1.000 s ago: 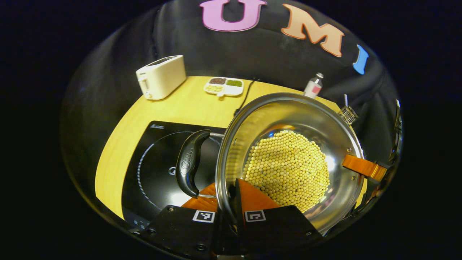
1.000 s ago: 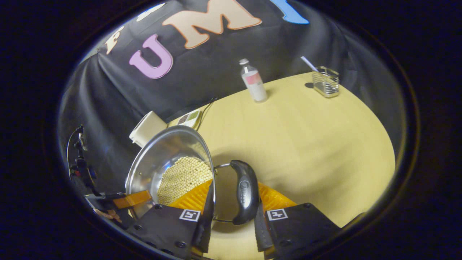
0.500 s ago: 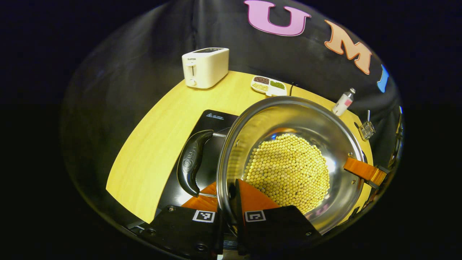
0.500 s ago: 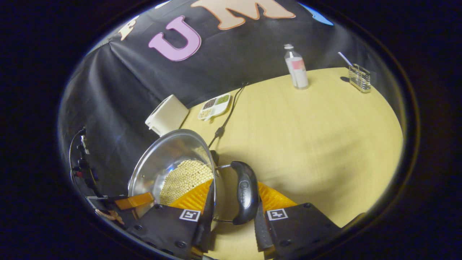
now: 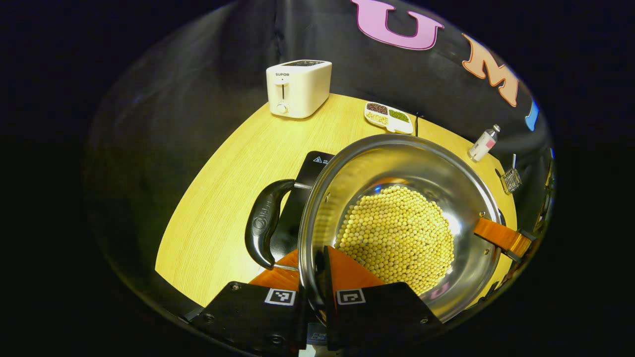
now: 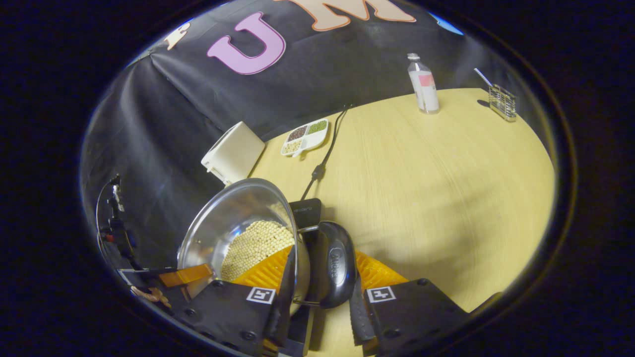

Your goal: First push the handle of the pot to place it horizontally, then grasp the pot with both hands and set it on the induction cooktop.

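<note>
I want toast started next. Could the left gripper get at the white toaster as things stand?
Probably not: the left gripper is shut on the steel pot of beans. The white toaster stands beyond bare table.

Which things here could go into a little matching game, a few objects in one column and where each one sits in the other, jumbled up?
Things:
1. toaster
2. soybeans
3. plastic bottle
4. divided snack tray

Places:
A. inside the steel pot
B. upright at the table's far edge, near the wire holder
C. between the toaster and the power cord
D. at the table's far corner, against the cloth wall

Pairs: 1-D, 2-A, 3-B, 4-C
</note>
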A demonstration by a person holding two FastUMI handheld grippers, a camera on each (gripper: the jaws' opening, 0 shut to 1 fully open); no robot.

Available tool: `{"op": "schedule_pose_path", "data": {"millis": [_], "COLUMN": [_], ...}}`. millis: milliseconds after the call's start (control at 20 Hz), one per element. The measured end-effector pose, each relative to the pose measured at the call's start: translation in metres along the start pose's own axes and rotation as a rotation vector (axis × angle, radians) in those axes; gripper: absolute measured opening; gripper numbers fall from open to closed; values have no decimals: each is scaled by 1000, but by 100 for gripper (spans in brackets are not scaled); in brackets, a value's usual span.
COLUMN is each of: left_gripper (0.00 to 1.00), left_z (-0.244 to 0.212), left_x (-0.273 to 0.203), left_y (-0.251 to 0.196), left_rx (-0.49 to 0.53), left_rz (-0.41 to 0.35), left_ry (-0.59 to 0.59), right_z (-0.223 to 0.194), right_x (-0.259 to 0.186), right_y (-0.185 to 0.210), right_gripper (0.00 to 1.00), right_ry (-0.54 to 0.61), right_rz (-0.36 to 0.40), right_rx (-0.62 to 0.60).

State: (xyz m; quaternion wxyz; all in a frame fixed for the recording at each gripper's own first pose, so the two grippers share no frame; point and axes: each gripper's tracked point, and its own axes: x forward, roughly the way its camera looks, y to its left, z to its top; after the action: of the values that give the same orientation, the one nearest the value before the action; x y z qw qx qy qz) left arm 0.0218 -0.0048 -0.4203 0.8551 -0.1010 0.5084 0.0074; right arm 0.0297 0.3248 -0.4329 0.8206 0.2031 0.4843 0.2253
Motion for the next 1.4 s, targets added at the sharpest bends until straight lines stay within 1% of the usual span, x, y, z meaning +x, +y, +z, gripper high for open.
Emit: {"op": "schedule_pose_path", "data": {"millis": [100, 150, 200, 450, 500, 550, 600, 650, 700, 750, 800, 850, 900, 950, 1000, 1050, 1100, 1150, 1200, 1300, 1400], "left_gripper": [16, 19, 16, 16, 19, 19, 16, 19, 20, 24, 28, 31, 40, 43, 52, 55, 66, 70, 80, 84, 85], "left_z": [1, 3, 1, 6, 6, 5, 5, 3, 2, 3, 0, 1, 0, -1, 0, 2, 3, 3, 3, 2, 0], "left_x": [1, 2, 3, 5, 4, 5, 6, 6, 6, 6, 7, 7, 8, 8, 7, 7, 4, 3, 1, -2, -6], "left_y": [-1, -1, 0, -1, -1, -2, -1, 0, 3, 7, 6, 6, 2, -1, 2, 5, 5, 9, 12, 12, 12], "left_rx": [-1, -1, 4, -7, -8, -5, 1, 21, 54, 94, 125, 152, 160, 155, 149, 141, 130, 126, 124, 116, 113], "left_rz": [-2, -6, -9, -30, -35, -40, -42, -34, -17, 0, 8, 21, 17, 12, 24, 32, 28, 32, 33, 21, 17], "left_ry": [3, -3, -1, -9, -9, -7, -7, 1, 2, 1, 14, 11, 10, 9, 8, 2, 5, 5, 6, 3, -2], "right_z": [-4, -4, -5, -12, -12, -12, -13, -12, -11, -13, -12, -12, -13, -12, -13, -12, -11, -10, -8, -5, -1], "right_x": [0, 2, 5, 5, 5, 6, 6, 6, 6, 6, 4, 6, 6, 7, 6, 6, 6, 4, 4, 2, 0], "right_y": [5, 6, 8, 10, 10, 11, 11, 13, 13, 12, 12, 13, 12, 12, 12, 12, 11, 10, 10, 9, 9], "right_gripper": [47, 47, 47, 47, 47, 49, 52, 57, 47, 47, 52, 49, 49, 52, 52, 52, 53, 53, 54, 54, 53], "right_ry": [3, 2, 2, 10, 10, 9, 9, 8, 4, 6, 7, 4, 4, 3, 6, 1, -2, -5, -11, -23, -34], "right_rz": [-2, -2, -2, 0, 0, -1, -2, -1, -3, -5, -4, -5, -9, -10, -12, -13, -15, -16, -17, -15, -14], "right_rx": [4, 6, 9, 18, 18, 23, 30, 39, 39, 41, 39, 40, 40, 37, 38, 33, 26, 25, 27, 29, 29]}}
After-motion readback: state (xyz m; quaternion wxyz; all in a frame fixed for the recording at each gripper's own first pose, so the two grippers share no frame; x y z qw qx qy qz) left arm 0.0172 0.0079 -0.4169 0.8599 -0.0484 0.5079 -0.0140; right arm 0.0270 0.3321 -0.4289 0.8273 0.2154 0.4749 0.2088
